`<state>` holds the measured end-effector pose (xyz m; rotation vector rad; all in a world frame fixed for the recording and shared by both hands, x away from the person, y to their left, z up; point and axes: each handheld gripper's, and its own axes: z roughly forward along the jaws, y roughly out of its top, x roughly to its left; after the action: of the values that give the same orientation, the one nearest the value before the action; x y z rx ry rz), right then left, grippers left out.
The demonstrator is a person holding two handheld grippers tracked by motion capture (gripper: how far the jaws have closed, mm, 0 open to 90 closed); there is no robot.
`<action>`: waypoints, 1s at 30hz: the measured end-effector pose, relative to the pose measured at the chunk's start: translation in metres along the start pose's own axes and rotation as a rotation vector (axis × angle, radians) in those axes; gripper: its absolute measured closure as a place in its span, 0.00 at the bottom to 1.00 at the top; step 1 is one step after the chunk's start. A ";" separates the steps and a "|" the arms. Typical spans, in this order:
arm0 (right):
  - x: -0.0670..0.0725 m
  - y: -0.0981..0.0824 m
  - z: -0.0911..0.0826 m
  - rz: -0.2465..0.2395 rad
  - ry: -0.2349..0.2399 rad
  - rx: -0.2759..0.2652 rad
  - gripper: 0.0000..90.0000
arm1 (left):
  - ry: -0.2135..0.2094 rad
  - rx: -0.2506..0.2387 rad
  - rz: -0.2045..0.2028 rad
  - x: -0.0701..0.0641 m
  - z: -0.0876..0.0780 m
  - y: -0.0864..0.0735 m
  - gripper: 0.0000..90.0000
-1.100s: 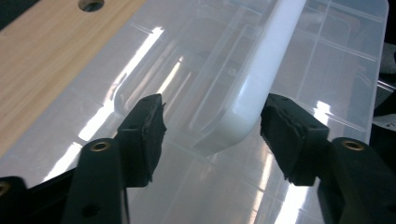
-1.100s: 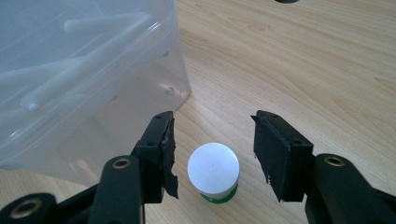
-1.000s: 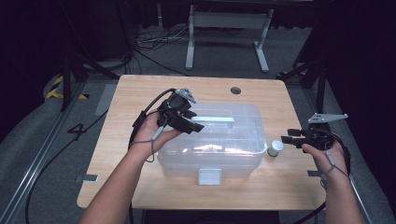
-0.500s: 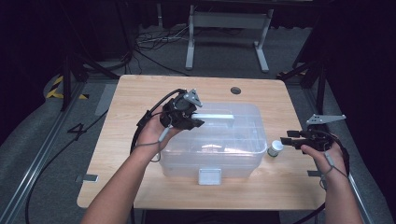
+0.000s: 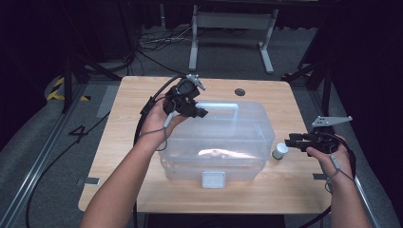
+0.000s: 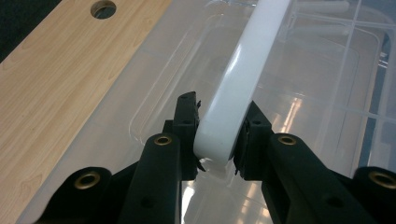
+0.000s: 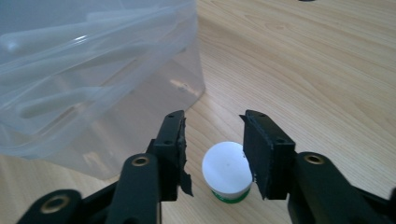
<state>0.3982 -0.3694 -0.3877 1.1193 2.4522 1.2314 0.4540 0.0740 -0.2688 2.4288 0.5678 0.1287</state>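
A clear plastic box [image 5: 218, 137] with a lid stands in the middle of the wooden table [image 5: 123, 123]. My left gripper [image 5: 197, 113] is over the lid's far left part. In the left gripper view my left gripper [image 6: 222, 100] is shut on the white handle [image 6: 252, 51], having just closed on it. A small white-capped jar [image 5: 280, 151] with a green base stands on the table right of the box. My right gripper [image 5: 289, 141] is level with it. In the right gripper view my right gripper [image 7: 214, 116] has the jar [image 7: 226, 170] between jaws that have just been closing, with a gap on one side.
A round hole [image 5: 240, 91] lies in the tabletop behind the box. A white latch [image 5: 213, 179] sits on the box's front wall. Something pale pink [image 5: 216, 153] shows through the box. Bare wood lies left of the box and along the front edge.
My left gripper moved up and toward the far side and closed on the white handle, which now stands lifted off the lid. The right hand stayed beside the jar.
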 end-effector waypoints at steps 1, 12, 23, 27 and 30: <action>0.001 -0.001 -0.001 -0.010 0.001 -0.012 0.76 | 0.000 0.005 -0.001 0.002 -0.001 0.003 0.82; 0.024 0.005 -0.009 -0.105 0.088 -0.075 0.98 | -0.032 0.052 -0.048 0.025 -0.005 0.021 0.81; 0.053 0.015 -0.004 -0.215 0.203 -0.120 1.00 | -0.054 0.078 -0.078 0.033 -0.005 0.028 0.81; 0.062 0.020 -0.002 -0.239 0.243 -0.147 1.00 | -0.048 0.083 -0.072 0.032 -0.006 0.028 0.81; 0.066 0.022 0.002 -0.240 0.264 -0.155 1.00 | -0.049 0.086 -0.072 0.031 -0.005 0.028 0.81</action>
<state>0.3645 -0.3145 -0.3617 0.6362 2.5265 1.5411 0.4911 0.0704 -0.2488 2.4834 0.6494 0.0154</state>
